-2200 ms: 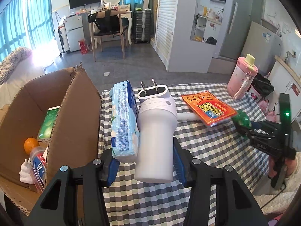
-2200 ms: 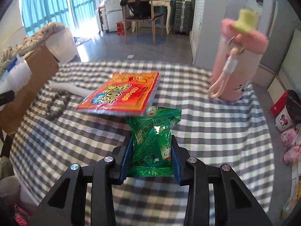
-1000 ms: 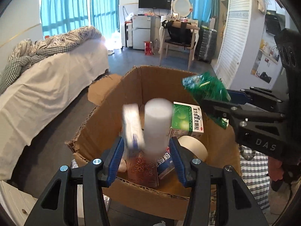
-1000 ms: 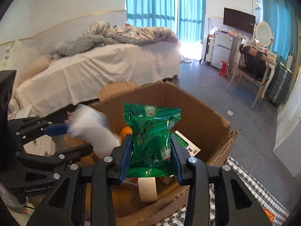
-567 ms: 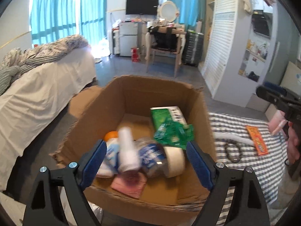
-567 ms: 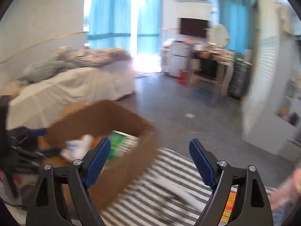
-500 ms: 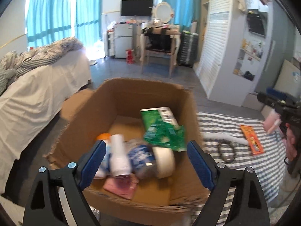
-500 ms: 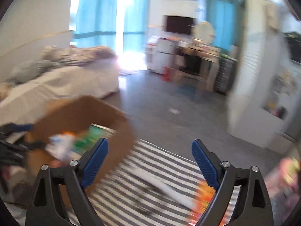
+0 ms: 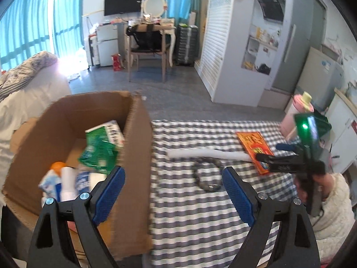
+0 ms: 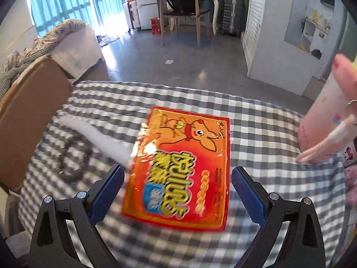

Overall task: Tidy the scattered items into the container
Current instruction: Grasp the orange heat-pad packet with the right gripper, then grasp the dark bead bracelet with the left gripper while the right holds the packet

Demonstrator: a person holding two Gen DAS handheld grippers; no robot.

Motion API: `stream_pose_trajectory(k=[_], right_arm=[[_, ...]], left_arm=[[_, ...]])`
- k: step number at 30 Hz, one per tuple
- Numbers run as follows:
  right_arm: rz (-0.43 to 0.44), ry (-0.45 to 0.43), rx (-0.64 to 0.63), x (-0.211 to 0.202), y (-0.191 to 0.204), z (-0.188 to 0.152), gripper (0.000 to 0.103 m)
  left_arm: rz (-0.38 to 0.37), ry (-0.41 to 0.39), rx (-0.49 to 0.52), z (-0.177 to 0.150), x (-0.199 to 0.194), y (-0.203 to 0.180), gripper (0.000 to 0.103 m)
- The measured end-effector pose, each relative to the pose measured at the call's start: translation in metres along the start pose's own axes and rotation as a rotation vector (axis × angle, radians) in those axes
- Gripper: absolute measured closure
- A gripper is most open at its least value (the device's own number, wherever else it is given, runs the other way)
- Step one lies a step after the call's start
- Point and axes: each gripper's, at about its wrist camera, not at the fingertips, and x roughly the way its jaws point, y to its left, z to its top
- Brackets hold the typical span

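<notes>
With the right claw (image 10: 177, 183) gaping wide and empty over the orange packet (image 10: 181, 167) lying flat on the checked desk (image 10: 256, 134), lower squarely and pinch one edge before carrying it to the cardboard box (image 9: 138, 138).

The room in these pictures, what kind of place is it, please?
Most likely a small studio flat, lived in. A bed stands by curtained windows, a dressing table with a round mirror is at the back, and a kitchen nook with a range hood opens on the right.
</notes>
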Motion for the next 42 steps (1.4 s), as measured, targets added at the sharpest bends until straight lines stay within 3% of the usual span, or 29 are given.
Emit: stream_pose_trajectory(k=[4,7,9,11,13,15,16,17,18,19,23,27,29,34,36,38,39,42], right_arm=[[0.078,0.047,0.053,0.026,-0.016,0.003,0.004],[0.063,0.012,-0.002,0.025,-0.008,0.002,0.007],[0.077,-0.010,-0.011,0.018,-0.006,0.002,0.027],[0.133,-0.018,0.013,0.010,-0.011,0.003,0.082],[0.177,0.002,0.046,0.010,-0.017,0.004,0.088],[0.155,0.004,0.031,0.009,-0.017,0.002,0.087],[0.116,0.001,0.020,0.006,-0.017,0.000,0.071],[0.069,0.001,0.011,0.003,-0.016,-0.001,0.030],[0.007,-0.007,-0.007,0.000,-0.012,-0.004,0.011],[-0.030,-0.041,-0.031,-0.005,-0.005,-0.008,0.005],[-0.144,-0.125,-0.223,-0.033,0.035,-0.026,0.005],[-0.199,-0.104,-0.362,-0.026,0.071,-0.037,0.005],[-0.277,-0.087,-0.426,-0.012,0.083,-0.042,0.005],[-0.369,-0.104,-0.451,-0.002,0.085,-0.042,0.007],[-0.374,-0.093,-0.422,0.000,0.080,-0.037,0.025],[-0.349,-0.057,-0.376,0.003,0.070,-0.031,0.071],[-0.347,-0.046,-0.353,0.003,0.065,-0.029,0.079],[-0.328,-0.055,-0.335,-0.001,0.056,-0.027,0.087]], left_arm=[[-0.004,0.044,0.023,0.003,0.015,-0.019,0.012],[-0.001,0.064,0.035,0.006,0.025,-0.028,0.012],[0.001,0.077,0.044,0.006,0.029,-0.032,0.012],[0.000,0.087,0.054,0.007,0.032,-0.035,0.012],[-0.003,0.092,0.060,0.007,0.034,-0.038,0.012],[-0.006,0.100,0.064,0.005,0.036,-0.038,0.012],[-0.007,0.104,0.066,0.004,0.036,-0.039,0.012],[-0.008,0.109,0.068,0.003,0.037,-0.039,0.012],[-0.008,0.112,0.067,0.003,0.037,-0.038,0.012],[-0.009,0.114,0.066,0.002,0.038,-0.037,0.012],[-0.013,0.122,0.054,-0.001,0.039,-0.032,0.012],[-0.028,0.128,0.036,-0.001,0.041,-0.030,0.012],[-0.031,0.131,0.037,-0.002,0.040,-0.029,0.012],[-0.031,0.138,0.023,-0.005,0.039,-0.022,0.012],[-0.031,0.139,0.013,-0.005,0.039,-0.019,0.012],[-0.034,0.141,0.006,-0.005,0.039,-0.017,0.012],[-0.036,0.142,0.004,-0.006,0.039,-0.016,0.012],[-0.041,0.148,0.005,-0.007,0.041,-0.017,0.012]])
